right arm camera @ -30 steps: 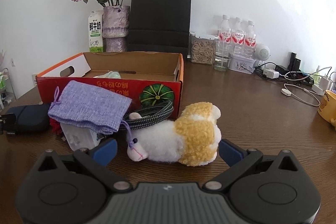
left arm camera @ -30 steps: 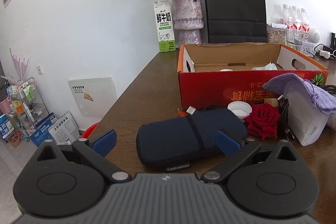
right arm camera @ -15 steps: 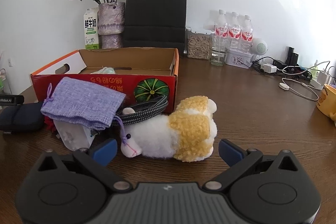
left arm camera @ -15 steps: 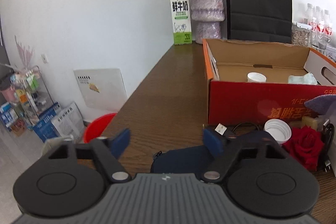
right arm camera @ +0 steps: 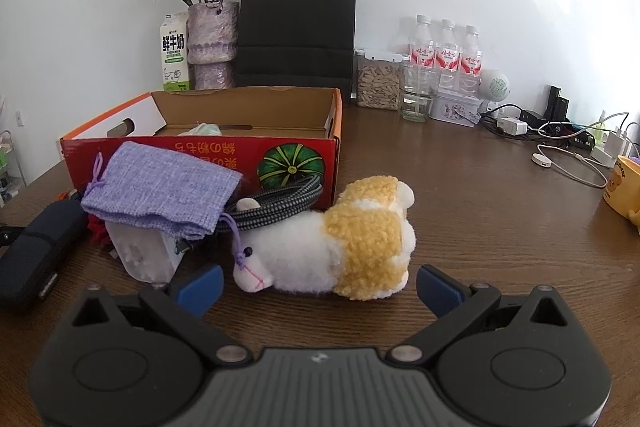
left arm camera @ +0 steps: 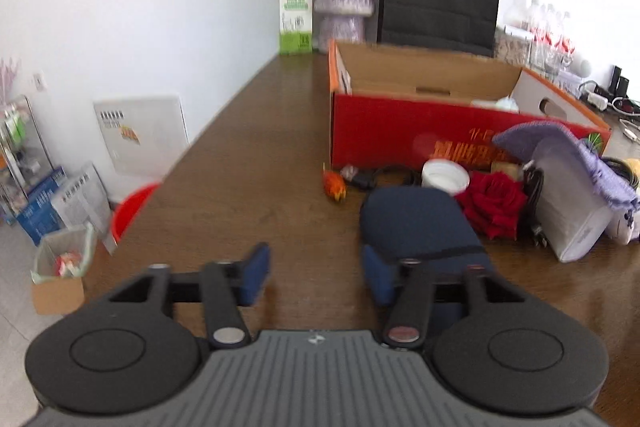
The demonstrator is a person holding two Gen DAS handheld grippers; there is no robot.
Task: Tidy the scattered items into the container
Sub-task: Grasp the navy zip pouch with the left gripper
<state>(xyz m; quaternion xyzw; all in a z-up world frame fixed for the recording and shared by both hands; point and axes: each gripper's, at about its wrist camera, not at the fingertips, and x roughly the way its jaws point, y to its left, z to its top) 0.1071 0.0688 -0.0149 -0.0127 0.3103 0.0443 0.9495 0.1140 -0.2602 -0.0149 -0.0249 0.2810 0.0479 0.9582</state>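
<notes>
Left gripper (left arm camera: pixel 315 277): low over tabletop, level, jaws partly apart, nothing between; blue pads (left arm camera: pixel 255 277) upright. View blurred.
Right gripper (right arm camera: pixel 316 287): low, level, jaws spread wide, nothing held; blue pads (right arm camera: pixel 200 287) angled outward.

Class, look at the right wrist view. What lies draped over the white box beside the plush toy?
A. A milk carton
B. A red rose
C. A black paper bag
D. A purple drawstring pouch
D: the purple drawstring pouch lies draped over the white box, left of the plush toy.
</notes>
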